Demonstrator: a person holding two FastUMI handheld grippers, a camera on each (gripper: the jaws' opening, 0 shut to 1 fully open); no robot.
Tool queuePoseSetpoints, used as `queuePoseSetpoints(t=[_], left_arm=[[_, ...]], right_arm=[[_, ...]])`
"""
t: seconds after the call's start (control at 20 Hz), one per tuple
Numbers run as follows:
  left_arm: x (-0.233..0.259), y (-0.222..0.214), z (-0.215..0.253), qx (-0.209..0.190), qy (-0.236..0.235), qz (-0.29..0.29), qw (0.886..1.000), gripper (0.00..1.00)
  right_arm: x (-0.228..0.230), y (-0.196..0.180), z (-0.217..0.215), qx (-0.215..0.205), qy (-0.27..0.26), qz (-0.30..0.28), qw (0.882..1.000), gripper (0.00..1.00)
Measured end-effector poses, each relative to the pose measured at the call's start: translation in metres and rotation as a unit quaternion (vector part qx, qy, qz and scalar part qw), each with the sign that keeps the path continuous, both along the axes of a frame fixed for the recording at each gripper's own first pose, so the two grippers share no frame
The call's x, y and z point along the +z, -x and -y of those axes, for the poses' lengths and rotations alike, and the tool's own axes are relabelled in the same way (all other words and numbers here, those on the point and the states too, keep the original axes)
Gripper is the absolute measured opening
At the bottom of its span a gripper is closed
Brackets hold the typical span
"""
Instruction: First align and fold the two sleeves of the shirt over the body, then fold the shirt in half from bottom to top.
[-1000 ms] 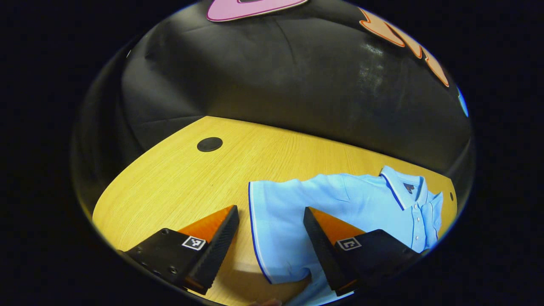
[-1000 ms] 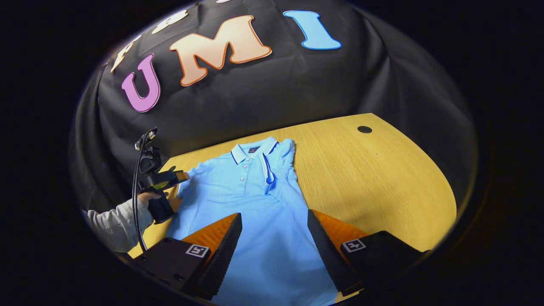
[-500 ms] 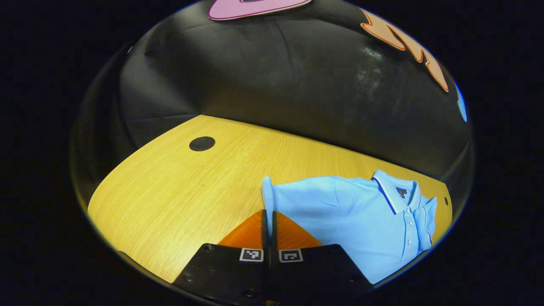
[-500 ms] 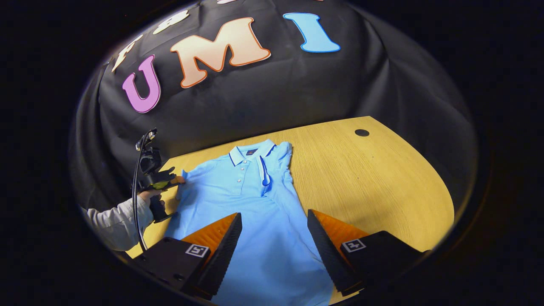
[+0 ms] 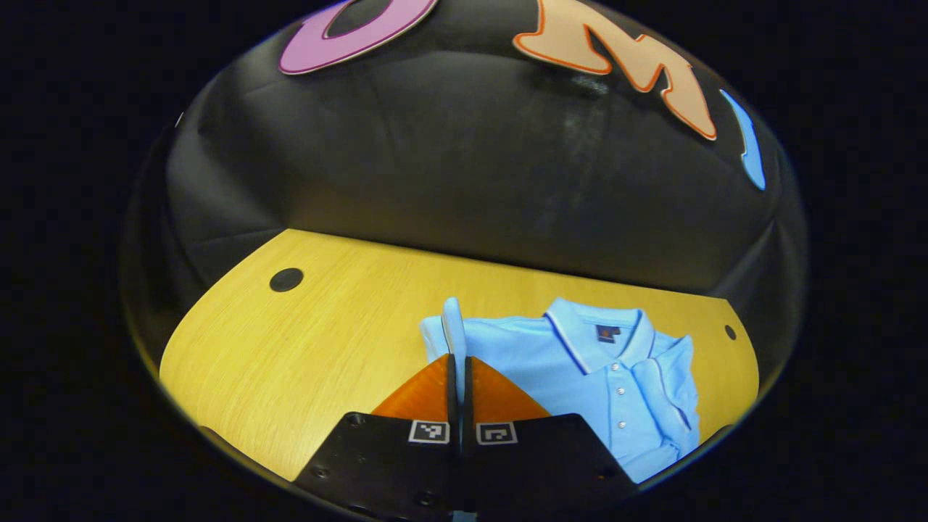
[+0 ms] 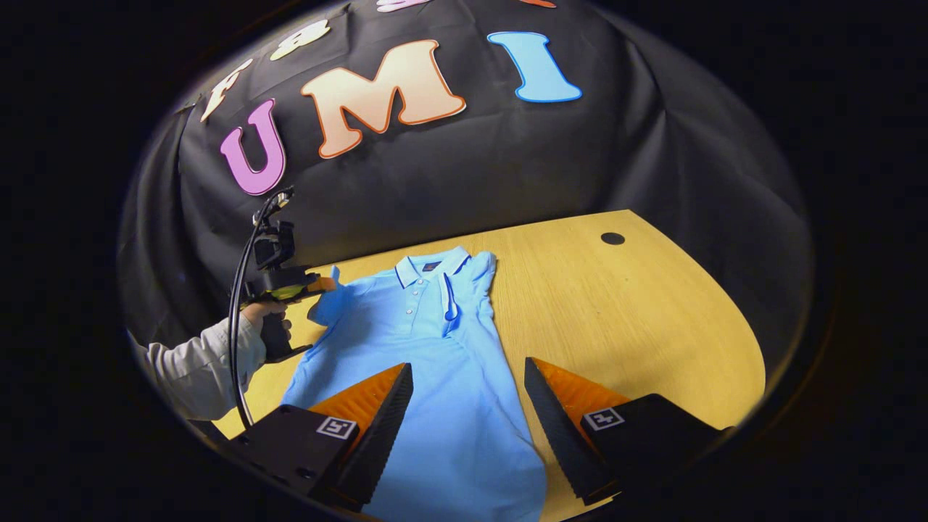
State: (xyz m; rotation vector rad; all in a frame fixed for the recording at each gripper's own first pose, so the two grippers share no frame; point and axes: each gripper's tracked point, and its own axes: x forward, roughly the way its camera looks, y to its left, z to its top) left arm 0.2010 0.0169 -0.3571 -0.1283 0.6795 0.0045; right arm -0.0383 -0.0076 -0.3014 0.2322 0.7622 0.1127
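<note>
So the light blue polo shirt [image 6: 428, 362] is lying face up on the wooden table [image 6: 638, 312], collar toward the black cloth wall [image 6: 464, 174]. One sleeve [image 6: 475, 279] is already folded over the body, sitting just beside the button placket. The left gripper [image 5: 455, 366] has its fingers pressed together on the cuff of the other sleeve [image 5: 454, 330], which is pulled up off the table. In the right gripper view that gripper sits at the shirt's edge, held by a hand [image 6: 262, 313] in a pale sleeve. The right gripper [image 6: 467, 406] hangs over the lower half of the shirt, fingers spread wide and not gripping anything.
</note>
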Motion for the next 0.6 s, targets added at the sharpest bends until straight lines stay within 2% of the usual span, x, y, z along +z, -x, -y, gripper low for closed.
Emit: queuePoseSetpoints(t=[0.35, 0.6], left_arm=[[0.006, 0.004, 0.073, -0.058, 0.010, 0.002, 0.998, 0.00], [-0.004, 0.006, 0.104, -0.094, -0.022, -0.004, 0.995, 0.00]], right_arm=[[0.011, 0.006, 0.032, -0.023, 0.002, 0.008, 1.000, 0.97], [0.008, 0.013, 0.042, -0.022, 0.010, 0.004, 1.000, 0.97]])
